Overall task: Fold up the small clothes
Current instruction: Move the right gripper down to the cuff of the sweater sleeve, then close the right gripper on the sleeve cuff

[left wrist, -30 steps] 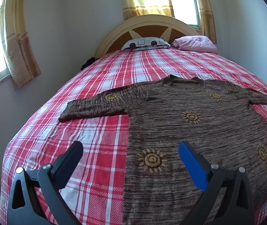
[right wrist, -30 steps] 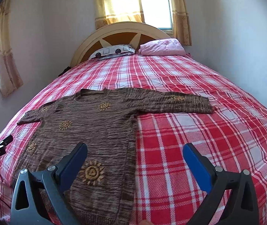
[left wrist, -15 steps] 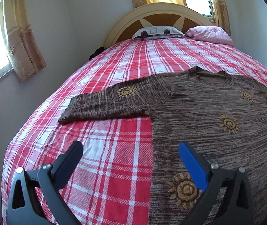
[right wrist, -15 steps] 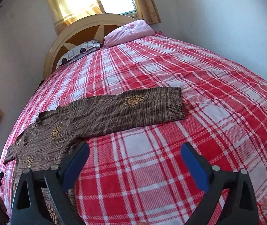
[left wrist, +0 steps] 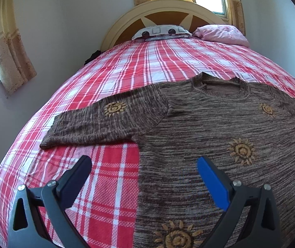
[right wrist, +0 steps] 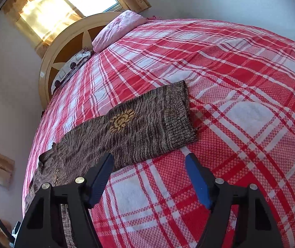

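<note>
A brown knit sweater point(left wrist: 209, 132) with yellow sun patterns lies flat, face up, on the red plaid bed point(left wrist: 147, 66), sleeves spread out. My left gripper point(left wrist: 143, 165) is open and empty, above the sweater's left side just below its left sleeve point(left wrist: 97, 122). In the right wrist view the sweater's right sleeve point(right wrist: 143, 124) stretches out with its cuff point(right wrist: 180, 115) toward the right. My right gripper point(right wrist: 149, 161) is open and empty, close above the lower edge of that sleeve near the cuff.
A pink pillow point(left wrist: 222, 34) and a patterned pillow point(left wrist: 160, 32) lie at the headboard point(left wrist: 164, 10). Walls and curtained windows surround the bed. The plaid bedspread point(right wrist: 240, 103) extends to the right of the sleeve.
My left gripper has moved forward along the sweater's left side toward the left sleeve. My right gripper has swung right and down toward the right sleeve's cuff, and its jaws have narrowed somewhat.
</note>
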A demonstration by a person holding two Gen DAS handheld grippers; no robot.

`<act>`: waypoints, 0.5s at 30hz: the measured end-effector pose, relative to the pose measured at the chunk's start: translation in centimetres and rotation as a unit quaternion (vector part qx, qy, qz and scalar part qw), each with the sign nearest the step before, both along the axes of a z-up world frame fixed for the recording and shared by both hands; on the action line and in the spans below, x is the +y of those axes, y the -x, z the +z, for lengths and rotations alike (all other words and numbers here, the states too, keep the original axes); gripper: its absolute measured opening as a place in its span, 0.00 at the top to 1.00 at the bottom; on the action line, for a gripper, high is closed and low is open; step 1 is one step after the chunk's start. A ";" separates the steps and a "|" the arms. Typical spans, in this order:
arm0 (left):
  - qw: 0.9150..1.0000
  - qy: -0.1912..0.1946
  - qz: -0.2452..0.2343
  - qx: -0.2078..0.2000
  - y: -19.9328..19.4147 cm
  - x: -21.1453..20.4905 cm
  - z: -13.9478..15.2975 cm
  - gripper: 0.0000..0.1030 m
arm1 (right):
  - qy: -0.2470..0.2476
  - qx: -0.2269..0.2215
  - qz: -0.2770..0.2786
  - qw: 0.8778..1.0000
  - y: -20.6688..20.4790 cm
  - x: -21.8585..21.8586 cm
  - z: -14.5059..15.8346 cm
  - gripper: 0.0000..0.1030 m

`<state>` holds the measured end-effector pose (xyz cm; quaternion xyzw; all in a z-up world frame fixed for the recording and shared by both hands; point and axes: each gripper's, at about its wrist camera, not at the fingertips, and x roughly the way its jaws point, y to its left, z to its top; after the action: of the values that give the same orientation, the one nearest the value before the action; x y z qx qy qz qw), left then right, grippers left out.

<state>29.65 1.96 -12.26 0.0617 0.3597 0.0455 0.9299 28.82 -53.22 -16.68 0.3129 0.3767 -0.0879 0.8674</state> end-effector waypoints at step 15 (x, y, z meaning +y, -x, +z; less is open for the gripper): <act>0.998 0.005 -0.047 0.031 -1.8 -3.0 -1.3 0.00 | -0.001 0.000 -0.061 0.998 -2.9 -3.1 -1.1 0.73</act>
<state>31.43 -1.01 -13.53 0.0749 0.3853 -0.0023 0.9198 31.74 -56.27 -17.80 0.3367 0.3568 -0.1403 0.8600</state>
